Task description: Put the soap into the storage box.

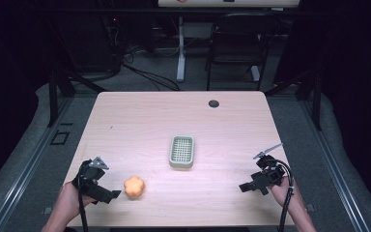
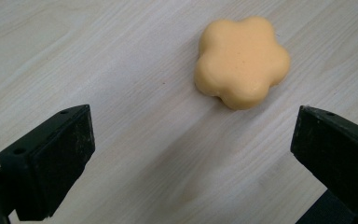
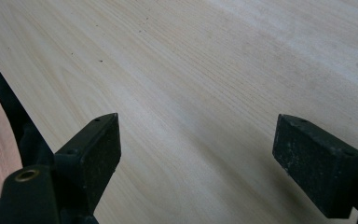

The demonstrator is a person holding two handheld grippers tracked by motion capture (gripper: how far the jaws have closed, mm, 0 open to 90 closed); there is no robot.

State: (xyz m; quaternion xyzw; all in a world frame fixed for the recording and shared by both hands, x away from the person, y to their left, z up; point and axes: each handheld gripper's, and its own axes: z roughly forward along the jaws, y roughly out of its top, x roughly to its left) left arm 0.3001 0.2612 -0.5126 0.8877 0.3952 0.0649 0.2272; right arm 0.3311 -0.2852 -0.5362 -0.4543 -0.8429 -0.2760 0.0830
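Up close, left gripper [image 2: 191, 158]: jaws spread wide, nothing between them, bare wood below. Orange flower-shaped piece [image 2: 241, 60] lies flat just ahead, toward the right jaw, not touching. High view places that left gripper [image 1: 107, 193] at the near-left table [image 1: 140, 116] edge, the orange piece [image 1: 134, 186] just beside its tip. Right gripper [image 3: 196, 158]: jaws also wide apart over bare wood. High view shows the right gripper [image 1: 249, 186] near the right edge, well apart from the piece. Grey grid-topped tray [image 1: 181, 151] sits mid-table, between both. Small dark round spot [image 1: 214, 103] at far edge, possibly a cable hole.
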